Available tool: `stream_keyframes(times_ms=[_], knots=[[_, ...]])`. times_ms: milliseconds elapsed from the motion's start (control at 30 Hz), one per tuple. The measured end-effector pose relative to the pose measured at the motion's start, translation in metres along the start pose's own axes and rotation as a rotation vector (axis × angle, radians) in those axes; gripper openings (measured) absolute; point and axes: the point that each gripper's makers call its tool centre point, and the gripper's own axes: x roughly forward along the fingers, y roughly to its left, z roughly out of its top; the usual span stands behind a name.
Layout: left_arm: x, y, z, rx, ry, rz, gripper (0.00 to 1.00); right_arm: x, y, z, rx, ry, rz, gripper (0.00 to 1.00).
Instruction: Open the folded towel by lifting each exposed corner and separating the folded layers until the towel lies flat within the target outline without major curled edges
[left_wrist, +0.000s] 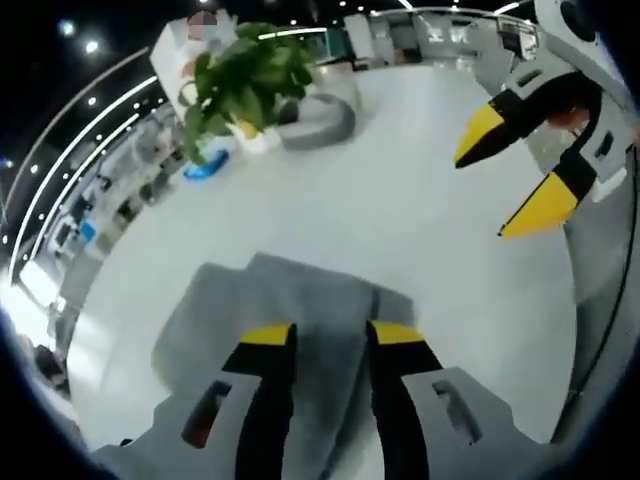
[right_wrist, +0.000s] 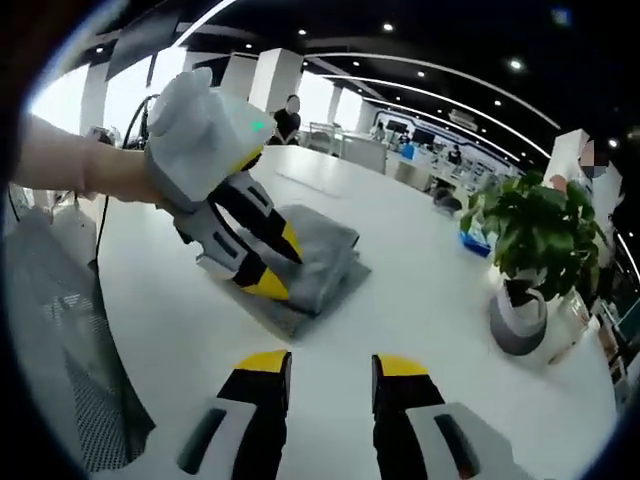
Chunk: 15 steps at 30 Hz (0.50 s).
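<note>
You hung the left gripper (right_wrist: 272, 262), jaws parted and empty, over the folded towel (right_wrist: 312, 252) to reach a corner (right gripper (right_wrist: 327, 365) waited open, empty, nearer).

white table (right_wrist: 420, 300) carries folded grey towel (right_wrist: 310, 255) and potted plant (right_wrist: 525, 260).

Soft grey cloth towel (right_wrist: 305, 255), glossy table (right_wrist: 420, 300)

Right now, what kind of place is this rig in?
Probably an open-plan office or lab hall: a big white table with a potted plant, white columns, ceiling lights and rows of desks behind. A folded grey towel lies on the table.
</note>
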Motion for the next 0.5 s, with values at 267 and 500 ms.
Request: stream_keyframes(times_ms=[267,500], knots=[[0.0088,-0.0018,-0.006,0.043,0.021,-0.016,0.21,0.0034,0.0002,-0.0043,0.021,0.012,0.003,0.3],[0.0101,-0.0047,-0.0074,-0.03,0.006,-0.027,0.11,0.007,0.0027,-0.0079,0.015,0.027,0.017,0.3]])
